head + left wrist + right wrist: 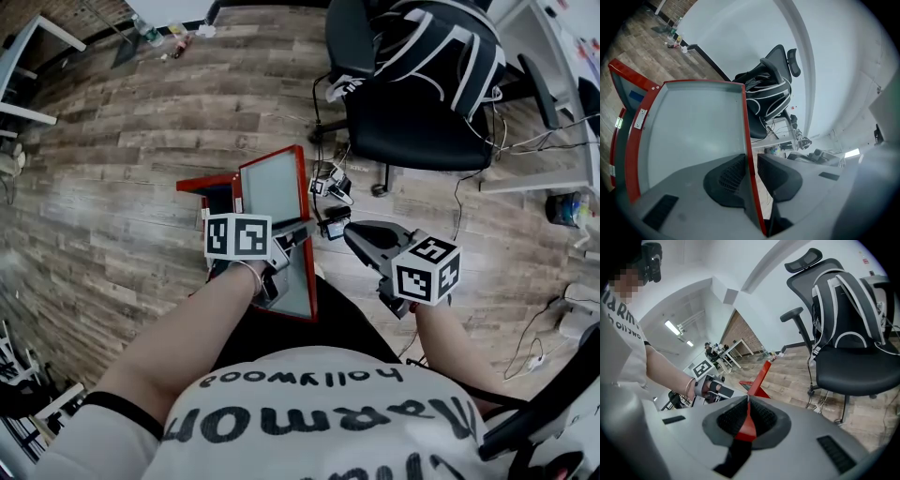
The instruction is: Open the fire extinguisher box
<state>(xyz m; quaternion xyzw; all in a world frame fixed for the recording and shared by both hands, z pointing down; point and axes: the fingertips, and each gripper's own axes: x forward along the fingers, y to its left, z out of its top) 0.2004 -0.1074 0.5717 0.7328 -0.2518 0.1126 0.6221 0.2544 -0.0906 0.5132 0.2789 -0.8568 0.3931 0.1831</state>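
The red fire extinguisher box lies on the wood floor. Its glass-paned door is swung up and stands open. My left gripper is shut on the door's red free edge, which runs between the two pads. The glass pane fills the left of that view. My right gripper hovers just right of the door, apart from it. Its jaws are shut, and a narrow red strip is pinched between the pads. The box shows farther off.
A black office chair with a backpack on it stands behind the box. Cables trail on the floor to the right. A small black-and-white device lies by the door's far corner. White desk legs are at far left.
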